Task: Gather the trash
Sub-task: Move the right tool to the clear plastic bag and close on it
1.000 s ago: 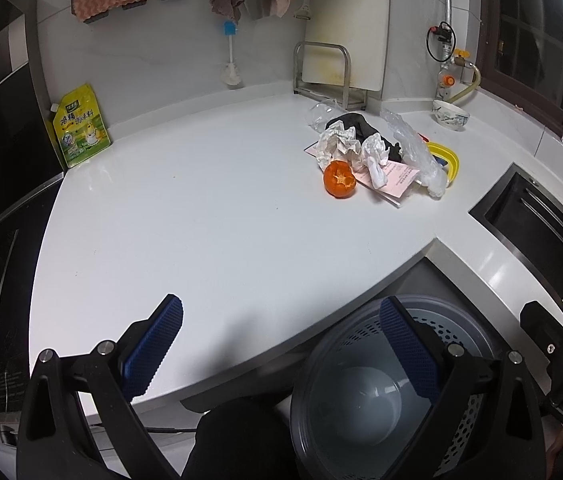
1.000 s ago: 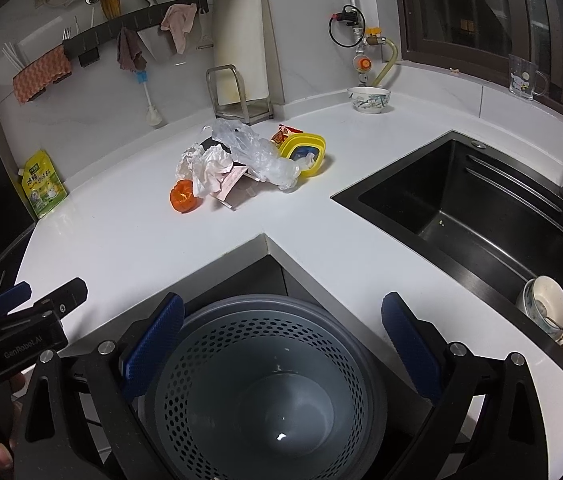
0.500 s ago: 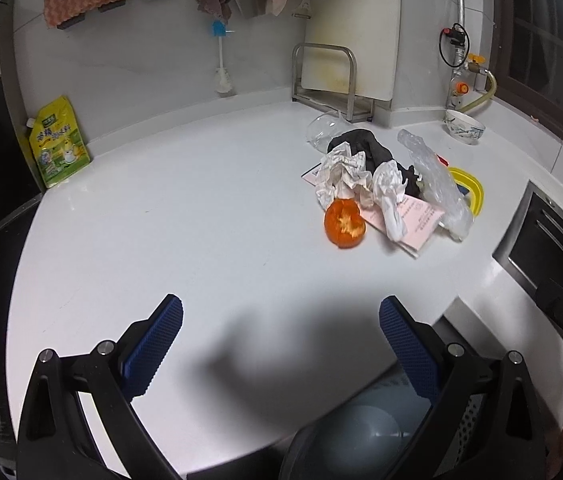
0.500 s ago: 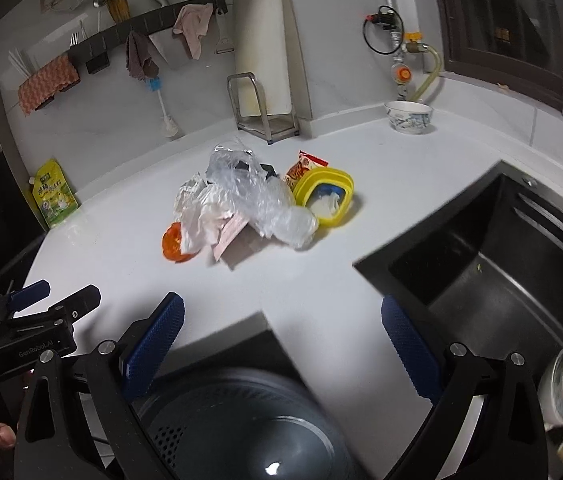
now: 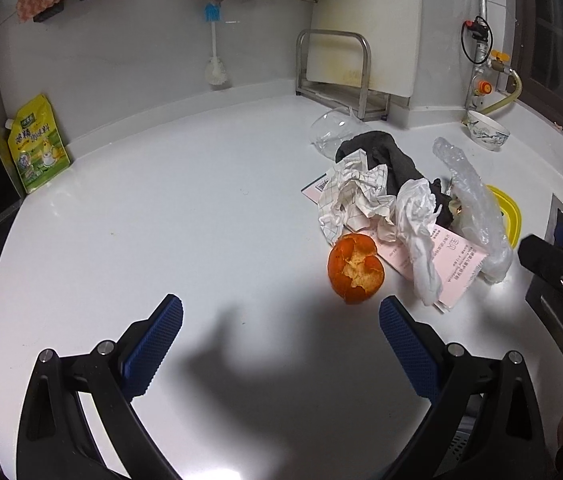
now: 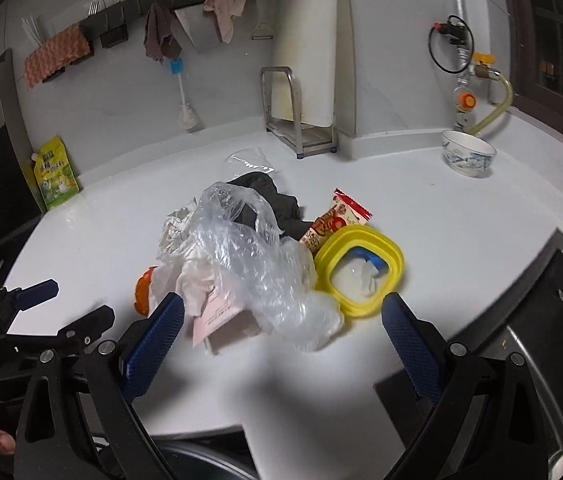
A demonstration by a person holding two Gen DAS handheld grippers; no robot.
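Note:
A trash pile lies on the white counter (image 5: 161, 220): an orange peel (image 5: 355, 268), crumpled paper (image 5: 357, 196), a white tissue (image 5: 417, 216), a pink slip (image 5: 441, 264), a dark cloth (image 5: 393, 160), a clear plastic bag (image 6: 257, 264), a red snack wrapper (image 6: 333, 220) and a yellow container (image 6: 361, 268). My left gripper (image 5: 281, 344) is open and empty, just short of the peel. My right gripper (image 6: 281, 340) is open and empty, its fingers either side of the bag's near end. The grey bin's rim (image 6: 201, 460) shows below the counter edge.
A green pouch (image 5: 35, 148) leans at the left wall. A cutting-board rack (image 5: 337, 68) and a bowl (image 6: 467, 154) stand at the back. A clear cup (image 5: 331, 134) lies behind the pile. The black sink (image 6: 553, 320) is on the right.
Both grippers moved forward from over the bin toward the trash pile. The pile now looms larger and the bin has dropped almost out of view. Both stay open.

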